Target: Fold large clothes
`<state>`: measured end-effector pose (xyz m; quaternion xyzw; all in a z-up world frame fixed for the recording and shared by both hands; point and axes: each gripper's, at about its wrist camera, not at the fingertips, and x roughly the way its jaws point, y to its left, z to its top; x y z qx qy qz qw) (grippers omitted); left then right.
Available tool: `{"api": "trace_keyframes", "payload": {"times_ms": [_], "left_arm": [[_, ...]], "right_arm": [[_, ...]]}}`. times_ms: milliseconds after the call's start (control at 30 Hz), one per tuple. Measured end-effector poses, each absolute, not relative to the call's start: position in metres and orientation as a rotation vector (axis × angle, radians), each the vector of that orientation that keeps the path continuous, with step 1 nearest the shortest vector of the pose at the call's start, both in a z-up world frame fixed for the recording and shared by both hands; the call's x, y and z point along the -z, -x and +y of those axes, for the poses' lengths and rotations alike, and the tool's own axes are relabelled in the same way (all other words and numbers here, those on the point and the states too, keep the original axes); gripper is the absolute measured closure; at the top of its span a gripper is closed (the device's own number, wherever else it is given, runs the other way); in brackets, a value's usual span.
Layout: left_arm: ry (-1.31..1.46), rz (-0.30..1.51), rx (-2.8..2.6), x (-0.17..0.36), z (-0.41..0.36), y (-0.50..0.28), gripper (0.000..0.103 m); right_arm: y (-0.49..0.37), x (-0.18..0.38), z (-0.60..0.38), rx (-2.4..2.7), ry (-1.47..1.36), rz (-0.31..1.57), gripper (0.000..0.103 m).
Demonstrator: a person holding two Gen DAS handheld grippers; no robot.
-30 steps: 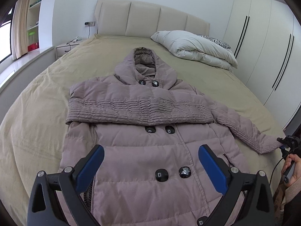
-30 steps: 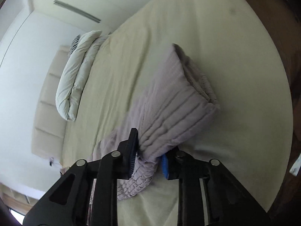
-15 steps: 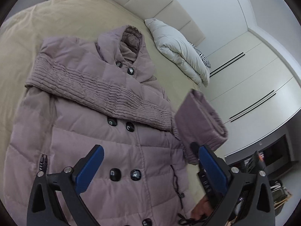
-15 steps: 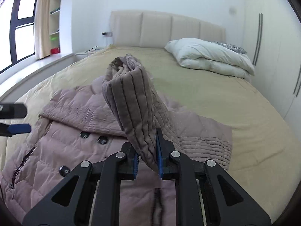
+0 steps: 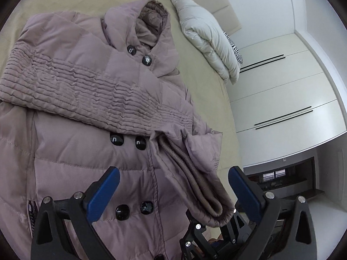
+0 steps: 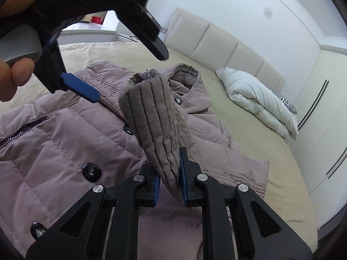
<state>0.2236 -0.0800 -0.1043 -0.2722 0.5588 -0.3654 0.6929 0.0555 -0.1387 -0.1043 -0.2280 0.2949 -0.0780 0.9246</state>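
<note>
1. Covering most of both views, the bed (image 5: 208,99) wears a tan cover and carries everything else.
2. Lying face up on the bed, the mauve padded coat (image 5: 76,147) has its hood (image 5: 151,19) toward the headboard (image 6: 227,49), and one sleeve is folded flat across its chest.
3. Resting near the headboard, a folded white quilt (image 6: 260,104) sits beside the pale wardrobe doors (image 5: 282,91).
4. Lifted off the coat's front, the other sleeve (image 6: 156,119) stands up in the right wrist view, its ribbed cuff end pointing away from the camera.
5. Pinching that sleeve, the right tongs (image 6: 169,186) are almost fully closed, both blue pads pressed into the fabric.
6. Hanging over the coat's lower buttons, the left tongs (image 5: 173,195) are spread wide and hold nothing; the raised sleeve passes between their fingers without touching either pad.
7. Gripping the left tool's handle, a hand (image 6: 15,69) shows at the edge of the right wrist view.
</note>
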Motion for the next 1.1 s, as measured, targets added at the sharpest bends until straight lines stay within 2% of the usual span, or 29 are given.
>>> {"api": "trace_keyframes", "payload": {"times_ms": [33,100,167,200,267,333,433,500,600,733,933,1100], "left_arm": [[0.602,1.270,0.825,0.108,-0.084,-0.225,0.008],[0.611,1.319,0.860,0.115,-0.093,-0.229,0.044],[0.613,1.342,0.861,0.120,-0.096,-0.232,0.069],[0.608,1.337,0.860,0.119,-0.097,-0.234,0.075],[0.612,1.326,0.872,0.114,-0.095,-0.237,0.081],[0.602,1.282,0.863,0.103,-0.089,-0.245,0.082],[0.569,1.204,0.816,0.082,-0.072,-0.266,0.083],[0.516,1.140,0.764,0.069,-0.058,-0.283,0.083],[0.471,1.076,0.676,0.064,-0.035,-0.309,0.083],[0.427,1.069,0.545,0.090,-0.003,-0.337,0.083],[0.419,1.108,0.419,0.149,0.036,-0.360,0.079],[0.391,1.061,0.414,0.149,0.041,-0.361,0.078]], "right_arm": [[-0.062,0.112,-0.131,0.154,0.480,0.602,0.088],[-0.064,0.114,-0.131,0.143,0.506,0.595,0.088],[-0.065,0.116,-0.127,0.122,0.523,0.596,0.088],[-0.063,0.119,-0.122,0.107,0.529,0.607,0.087],[-0.066,0.123,-0.120,0.092,0.528,0.625,0.086],[-0.066,0.119,-0.125,0.065,0.466,0.620,0.082],[-0.063,0.104,-0.147,0.029,0.293,0.609,0.071],[-0.061,0.095,-0.168,0.034,0.171,0.610,0.048],[-0.058,0.079,-0.209,0.037,0.002,0.595,0.048],[-0.071,0.072,-0.259,0.071,-0.136,0.598,0.048],[-0.107,0.086,-0.329,0.124,-0.384,0.610,0.048],[-0.158,0.103,-0.373,0.089,-0.596,0.636,0.048]]}}
